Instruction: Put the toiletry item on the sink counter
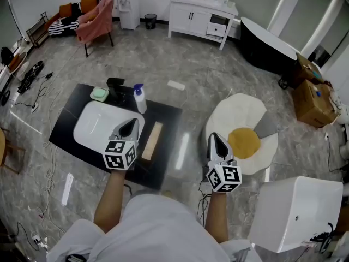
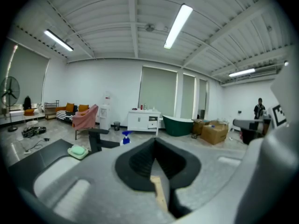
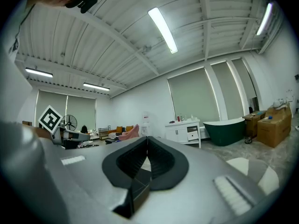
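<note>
Most of the view below me is the black counter point(image 1: 169, 125) and its white basin point(image 1: 92, 125). My left gripper point(image 1: 130, 125) hangs over the basin's near right rim and hides it. The jaws are pressed together with nothing between them. My right gripper point(image 1: 216, 138) is off to the counter's right, over floor beside a white rug point(image 1: 240, 119), and its jaws also meet empty. A bottle point(image 1: 139, 99) stands upright on the counter beyond the left gripper. The toiletry item, a pale bar point(image 1: 152, 141), lies flat on the counter just right of that gripper. In the left gripper view only a blurred sliver of it shows under the jaws, and I can't tell what it is.
</note>
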`<control>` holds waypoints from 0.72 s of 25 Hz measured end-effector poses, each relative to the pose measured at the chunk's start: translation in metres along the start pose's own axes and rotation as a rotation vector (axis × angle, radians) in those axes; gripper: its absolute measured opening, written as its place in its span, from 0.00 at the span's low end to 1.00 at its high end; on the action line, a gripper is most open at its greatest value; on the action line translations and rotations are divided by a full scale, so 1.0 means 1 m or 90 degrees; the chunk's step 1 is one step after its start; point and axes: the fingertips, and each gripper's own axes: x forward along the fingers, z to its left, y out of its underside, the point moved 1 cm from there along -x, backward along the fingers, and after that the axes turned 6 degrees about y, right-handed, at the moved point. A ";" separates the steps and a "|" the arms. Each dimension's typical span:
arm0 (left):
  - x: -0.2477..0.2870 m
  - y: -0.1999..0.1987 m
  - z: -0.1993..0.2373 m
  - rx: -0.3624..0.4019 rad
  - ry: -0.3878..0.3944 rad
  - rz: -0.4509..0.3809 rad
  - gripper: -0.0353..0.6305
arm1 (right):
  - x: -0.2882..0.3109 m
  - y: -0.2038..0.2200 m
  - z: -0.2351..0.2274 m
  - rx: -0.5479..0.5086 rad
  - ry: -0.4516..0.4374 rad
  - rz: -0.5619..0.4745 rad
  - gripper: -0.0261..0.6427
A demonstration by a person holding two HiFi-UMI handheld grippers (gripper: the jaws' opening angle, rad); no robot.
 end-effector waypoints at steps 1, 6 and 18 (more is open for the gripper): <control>-0.002 -0.005 -0.001 0.006 -0.001 -0.006 0.05 | -0.001 -0.001 0.000 -0.002 0.000 0.000 0.04; -0.012 -0.025 -0.008 0.022 0.005 -0.031 0.05 | -0.005 -0.006 -0.002 -0.011 0.002 -0.003 0.04; -0.040 -0.069 -0.010 0.049 0.013 -0.095 0.05 | -0.001 -0.016 0.007 -0.029 -0.010 -0.018 0.04</control>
